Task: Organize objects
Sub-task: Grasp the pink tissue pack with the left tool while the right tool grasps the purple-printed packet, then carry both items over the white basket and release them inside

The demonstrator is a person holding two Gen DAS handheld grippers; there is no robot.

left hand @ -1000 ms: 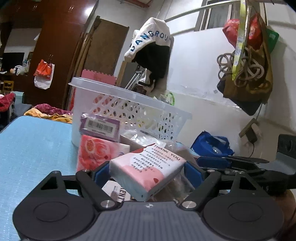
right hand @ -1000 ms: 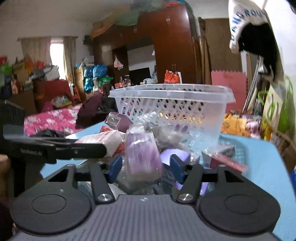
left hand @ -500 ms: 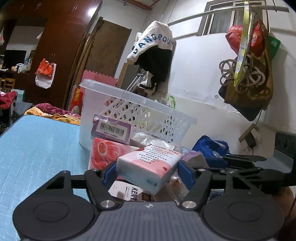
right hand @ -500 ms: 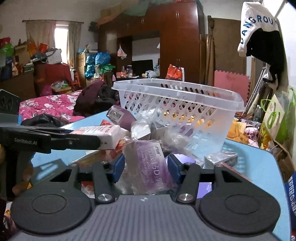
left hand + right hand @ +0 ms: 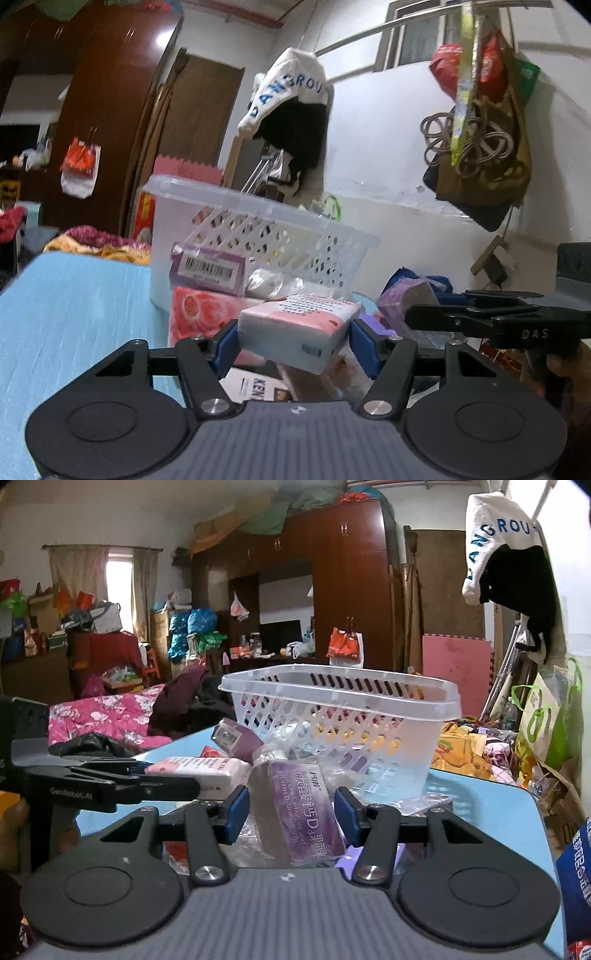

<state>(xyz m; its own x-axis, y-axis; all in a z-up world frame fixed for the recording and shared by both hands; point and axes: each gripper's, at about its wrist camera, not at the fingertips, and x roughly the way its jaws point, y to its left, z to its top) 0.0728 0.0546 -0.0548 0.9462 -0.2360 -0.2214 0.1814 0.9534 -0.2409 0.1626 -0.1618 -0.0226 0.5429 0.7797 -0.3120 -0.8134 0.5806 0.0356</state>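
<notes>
Tissue pack (image 5: 295,332) caught between the pads of the left tongs (image 5: 293,341), jaws closing on it, pack tilted and clear of the pile. Purple box (image 5: 295,812) clamped crosswise in the right tongs (image 5: 291,812), wrapped in crinkled film, tipped to one side. Ahead of both tongs, just past the pile: white basket (image 5: 343,716), open-topped, rim higher than either load. Under and beside the tongs: loose packets on the blue table (image 5: 74,295), a barcoded purple box (image 5: 207,267) leaning on the basket wall.

Likely step: lift and carry both items over the rim. Best done by finishing the left squeeze before rising, as the soft pack may sag or slip. Raise both well above the rim, one at a time to avoid clashing tongs. Level the tilted box, then release low inside the basket.
</notes>
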